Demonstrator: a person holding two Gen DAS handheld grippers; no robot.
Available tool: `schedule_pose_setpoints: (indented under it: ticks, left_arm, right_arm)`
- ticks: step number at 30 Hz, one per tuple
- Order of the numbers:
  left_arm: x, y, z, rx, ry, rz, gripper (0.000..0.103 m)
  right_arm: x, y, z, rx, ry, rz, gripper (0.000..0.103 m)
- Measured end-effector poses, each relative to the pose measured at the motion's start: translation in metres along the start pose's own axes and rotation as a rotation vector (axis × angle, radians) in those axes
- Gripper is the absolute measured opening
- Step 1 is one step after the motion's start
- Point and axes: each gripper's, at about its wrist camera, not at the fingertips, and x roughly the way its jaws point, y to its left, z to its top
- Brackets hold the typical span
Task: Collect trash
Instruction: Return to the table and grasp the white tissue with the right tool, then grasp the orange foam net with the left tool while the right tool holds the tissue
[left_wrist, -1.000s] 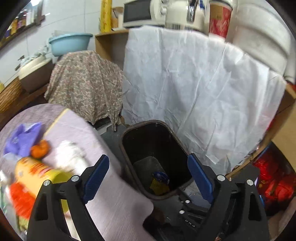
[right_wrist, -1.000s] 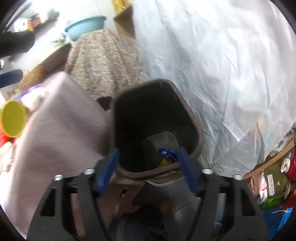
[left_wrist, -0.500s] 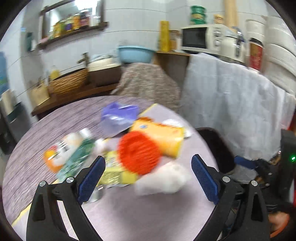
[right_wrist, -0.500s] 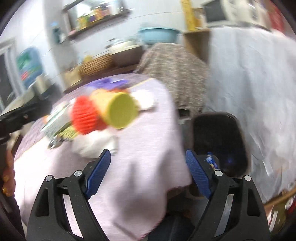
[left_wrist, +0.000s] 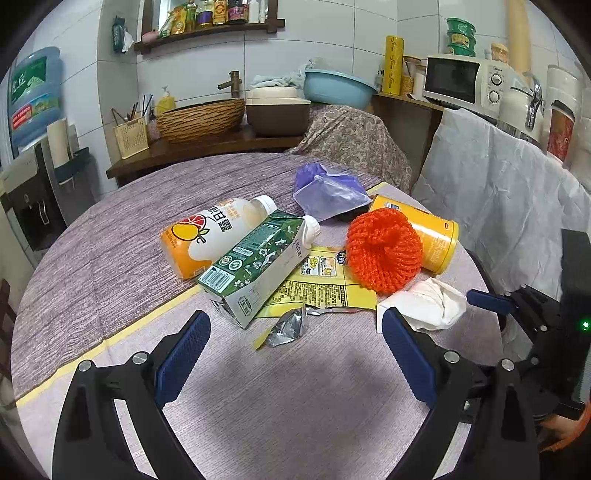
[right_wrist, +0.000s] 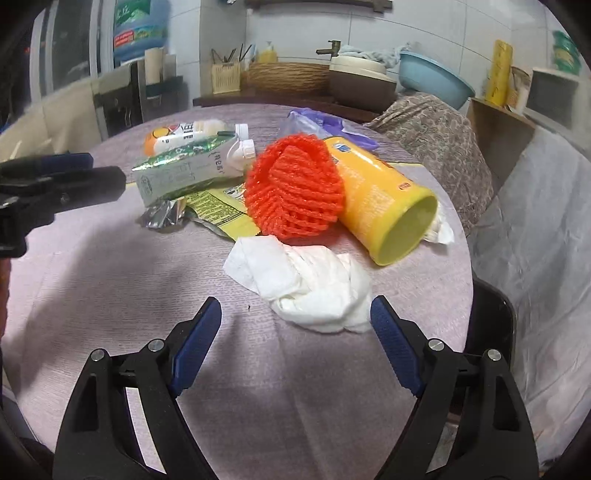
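On the round table (left_wrist: 110, 236) the trash lies in a heap: yellow can (right_wrist: 376, 206), green carton (left_wrist: 258, 254), orange net (right_wrist: 295, 188). We hold our left gripper (left_wrist: 295, 339) and right gripper (right_wrist: 295, 325) wide apart and empty. The crumpled tissue (right_wrist: 310, 284) sits just beyond our right fingers (right_wrist: 199, 339).

**Even indoor light, soft shadows and fisheye bend over a cluttered table**

Diffuse light falls from above and washes the table (left_wrist: 110, 258) evenly, leaving it bright and free of harsh glare. Broad, soft shadows pool on the cloth between and just ahead of the left tongs (left_wrist: 295, 354) and the right tongs (right_wrist: 295, 332). The left view is crisp to the far wall, with mild sheen on the tiles (left_wrist: 303, 33). The right view turns smeared and hazy at its edges, where the water jug (right_wrist: 138, 26) blurs. Both pictures bow strongly outward and darken into black corners.
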Motion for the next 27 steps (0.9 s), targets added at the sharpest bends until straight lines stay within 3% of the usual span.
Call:
schedule_pose_setpoints:
  ticks: [5,9,11,21,27]
  left_arm:
    - [0.001,-0.004,-0.004,0.006,0.005,-0.005,0.093]
    - [0.005,-0.004,-0.003,0.0,0.014,-0.022,0.093]
    - [0.008,-0.005,-0.001,-0.001,0.021,-0.031,0.093]
    - [0.039,-0.023,0.023,0.005,0.064,-0.134,0.093]
    - [0.06,-0.058,0.032,0.082,0.071,-0.17,0.093]
  right_arm:
    - [0.013,-0.001,0.004,-0.017,0.031,-0.052,0.065]
    - [0.018,-0.006,0.001,-0.005,0.044,-0.047,0.033]
    - [0.014,-0.008,-0.002,0.0,0.029,-0.05,0.023]
    - [-0.023,-0.032,-0.016,0.135,-0.05,-0.038,0.019]
    - [-0.033,-0.053,-0.028,0.208,-0.053,-0.048,0.02]
